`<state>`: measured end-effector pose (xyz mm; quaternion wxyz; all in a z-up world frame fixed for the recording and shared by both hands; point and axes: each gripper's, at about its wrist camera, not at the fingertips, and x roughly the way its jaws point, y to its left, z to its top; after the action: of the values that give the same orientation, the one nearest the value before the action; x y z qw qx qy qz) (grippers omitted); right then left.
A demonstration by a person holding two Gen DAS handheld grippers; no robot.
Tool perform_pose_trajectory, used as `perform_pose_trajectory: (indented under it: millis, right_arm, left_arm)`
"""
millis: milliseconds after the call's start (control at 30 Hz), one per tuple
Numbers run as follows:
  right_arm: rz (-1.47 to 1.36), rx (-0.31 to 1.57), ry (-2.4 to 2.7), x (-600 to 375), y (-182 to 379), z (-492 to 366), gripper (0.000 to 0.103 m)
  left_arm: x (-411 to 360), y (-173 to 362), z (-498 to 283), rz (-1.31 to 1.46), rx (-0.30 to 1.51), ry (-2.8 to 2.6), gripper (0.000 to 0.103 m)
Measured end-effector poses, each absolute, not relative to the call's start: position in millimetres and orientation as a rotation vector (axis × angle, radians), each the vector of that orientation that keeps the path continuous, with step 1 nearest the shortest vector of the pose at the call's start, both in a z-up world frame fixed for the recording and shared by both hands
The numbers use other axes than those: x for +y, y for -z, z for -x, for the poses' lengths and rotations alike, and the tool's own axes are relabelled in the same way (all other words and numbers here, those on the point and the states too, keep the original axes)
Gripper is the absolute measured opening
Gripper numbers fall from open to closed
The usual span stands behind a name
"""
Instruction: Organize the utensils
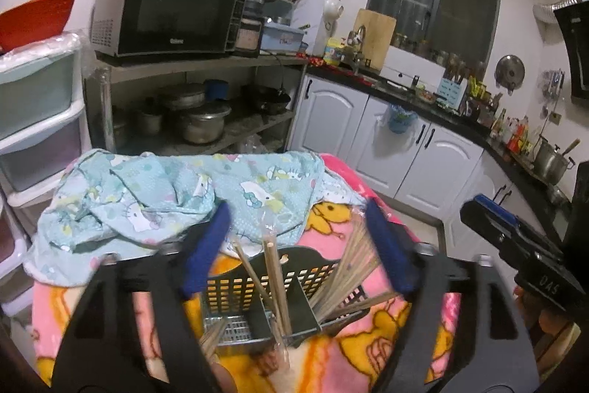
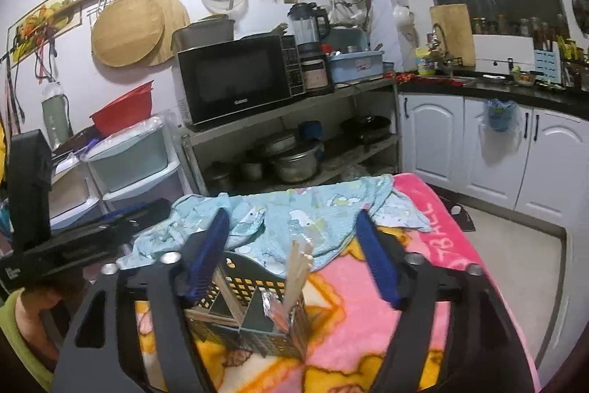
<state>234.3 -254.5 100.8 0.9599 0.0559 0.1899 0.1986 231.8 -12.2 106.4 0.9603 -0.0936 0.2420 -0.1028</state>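
A black perforated caddy [image 1: 235,286] with dividers stands on the pink cartoon blanket [image 1: 375,348]. Its middle slot holds wooden chopsticks [image 1: 274,277] in clear wrap, and a fan of thin bamboo skewers [image 1: 349,267] leans in the right slot. More sticks [image 1: 213,337] lie at its near left corner. My left gripper [image 1: 296,207] is open, its blue pads straddling the caddy without pressing on anything. From the right wrist view, the right gripper [image 2: 291,214] is also open over the same caddy [image 2: 254,297], with the wrapped chopsticks [image 2: 300,266] upright between its fingers, untouched.
A crumpled light-blue cartoon cloth [image 1: 154,197] lies across the far part of the blanket. Behind it is a metal shelf with a microwave [image 1: 165,13] and pots. Plastic drawers [image 1: 36,120] stand left and white cabinets [image 1: 423,153] right. The right gripper's body [image 1: 515,238] shows at the right edge.
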Motion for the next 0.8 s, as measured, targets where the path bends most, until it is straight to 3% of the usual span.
perform_pose_trajectory:
  millis: [100, 300, 800]
  right_arm:
    - [-0.113, 0.363, -0.399, -260.6, -106.0, -220.6, 0.081]
    - [-0.100, 0.285, -0.388, -269.6, -121.3, -184.7, 0.096]
    - [-0.025, 0.244, -0.436, -264.9, -121.6, -122.6, 0.096]
  left_arm:
    - [-8.1, -116.6, -219.7, 0.198, 0.463, 0.195, 0.092]
    - [-5.0, -132.5, -195.1, 0.217, 0.435, 0.200, 0.092]
    - [-8.5, -117.3, -134.1, 0.205, 0.495, 0.170, 0.092]
